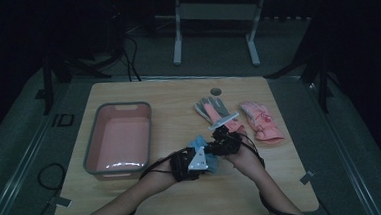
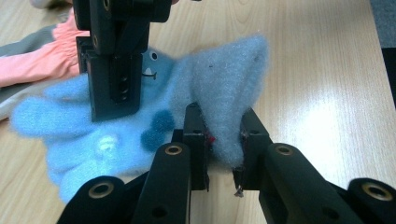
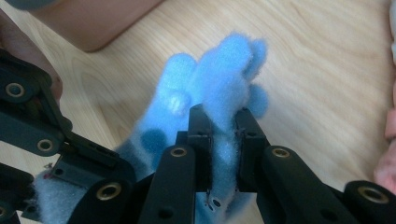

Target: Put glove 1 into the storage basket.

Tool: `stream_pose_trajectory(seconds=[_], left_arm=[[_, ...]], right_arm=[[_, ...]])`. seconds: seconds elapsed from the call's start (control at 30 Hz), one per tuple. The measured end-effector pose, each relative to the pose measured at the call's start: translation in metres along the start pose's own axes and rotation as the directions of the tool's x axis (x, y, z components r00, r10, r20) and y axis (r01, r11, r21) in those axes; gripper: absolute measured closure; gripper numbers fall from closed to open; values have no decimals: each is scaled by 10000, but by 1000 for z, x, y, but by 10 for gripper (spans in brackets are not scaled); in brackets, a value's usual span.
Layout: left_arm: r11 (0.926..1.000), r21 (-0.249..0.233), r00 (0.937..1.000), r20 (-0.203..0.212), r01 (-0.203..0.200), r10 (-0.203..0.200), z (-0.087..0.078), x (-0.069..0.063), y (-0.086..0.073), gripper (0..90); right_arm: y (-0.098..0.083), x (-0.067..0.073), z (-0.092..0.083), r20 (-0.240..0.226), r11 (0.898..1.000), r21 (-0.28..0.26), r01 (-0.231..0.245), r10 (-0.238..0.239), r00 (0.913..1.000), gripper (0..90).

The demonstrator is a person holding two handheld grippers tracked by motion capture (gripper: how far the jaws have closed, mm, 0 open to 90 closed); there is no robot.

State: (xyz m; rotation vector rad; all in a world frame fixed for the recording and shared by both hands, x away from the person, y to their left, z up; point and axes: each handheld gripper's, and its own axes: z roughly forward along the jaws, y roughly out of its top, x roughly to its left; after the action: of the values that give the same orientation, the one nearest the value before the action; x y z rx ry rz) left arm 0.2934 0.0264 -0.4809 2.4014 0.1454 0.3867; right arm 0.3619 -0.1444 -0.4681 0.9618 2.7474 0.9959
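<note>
Black fingers of the left gripper [image 2: 224, 149] pinch the cuff of a fuzzy blue glove [image 2: 154, 116]. Fingers of the right gripper [image 3: 223, 154] squeeze the glove's other end. Both hold it just over the tabletop [image 1: 184, 198], near the front middle. Behind lie a grey glove [image 1: 212, 107] and a pink glove [image 1: 262, 120], maybe a pair each. A pink bin [image 1: 93, 143] sits left.
</note>
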Motion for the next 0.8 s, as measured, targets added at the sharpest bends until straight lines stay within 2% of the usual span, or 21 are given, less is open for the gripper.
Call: stream_pose_trajectory(seconds=[0.3, 0.53, 0.67, 0.8], left_arm=[[9998, 200, 9992, -410, 14, -5, -25, 13, -8, 784], [9991, 364, 9966, -808, 212, -182, -50, 25, -21, 785], [9986, 420, 9943, -1031, 333, -288, -64, 31, -31, 785], [9981, 419, 9919, -1205, 458, -405, -76, 35, -38, 785]], right_arm=[[37, 11, 3, -180, 9995, -69, 310, -312, 9994, 803], [70, 27, 10, -187, 9966, -71, 825, -826, 9964, 803], [88, 34, 17, -340, 9950, -64, 999, -1001, 9944, 803], [100, 39, 20, -425, 9934, -127, 1139, -1143, 9925, 803]])
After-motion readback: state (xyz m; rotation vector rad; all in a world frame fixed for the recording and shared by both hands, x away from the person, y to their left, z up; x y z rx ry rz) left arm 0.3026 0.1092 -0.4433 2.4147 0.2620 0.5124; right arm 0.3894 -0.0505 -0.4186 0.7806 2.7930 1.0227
